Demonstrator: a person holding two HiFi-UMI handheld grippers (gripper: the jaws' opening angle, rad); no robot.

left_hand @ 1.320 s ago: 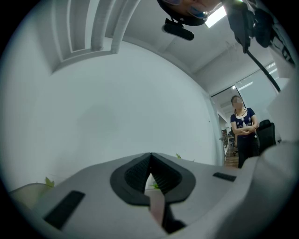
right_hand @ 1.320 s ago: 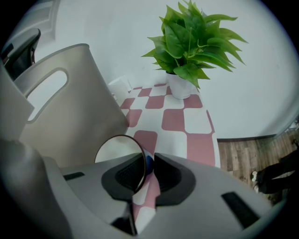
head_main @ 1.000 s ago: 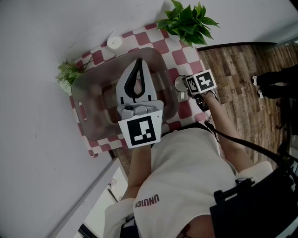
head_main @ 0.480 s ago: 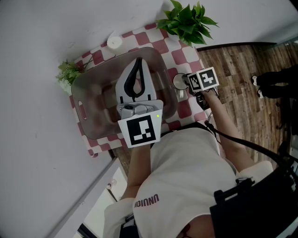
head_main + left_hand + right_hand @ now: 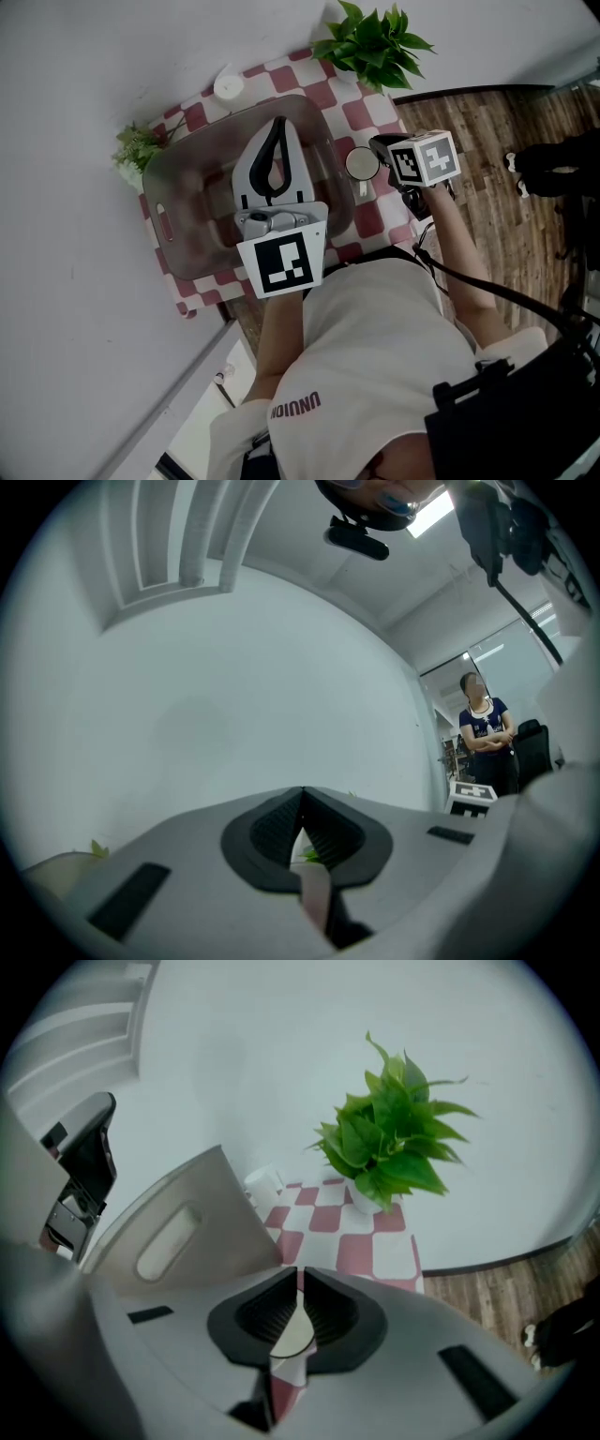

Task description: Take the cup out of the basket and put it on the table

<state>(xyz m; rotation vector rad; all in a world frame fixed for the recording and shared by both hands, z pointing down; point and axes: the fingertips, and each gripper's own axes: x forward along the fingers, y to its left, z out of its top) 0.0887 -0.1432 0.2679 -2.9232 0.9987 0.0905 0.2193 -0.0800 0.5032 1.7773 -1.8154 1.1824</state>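
Right claw [image 5: 300,1279], jaws together, beside cup [image 5: 362,164] on checked cloth [image 5: 371,116]; left claw [image 5: 302,803] together over basket [image 5: 165,225]; shirt lettering [image 5: 295,407] upside down.

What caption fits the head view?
Cup standing on the checked cloth beside the basket, right hand-held gripper close by.

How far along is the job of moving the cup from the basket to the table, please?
Done: the small white round cup stands on the red-and-white checked tablecloth, outside the translucent brown plastic basket. In hand: nothing; the right gripper and left gripper both show jaws together. Left: only pulling away, it seems.
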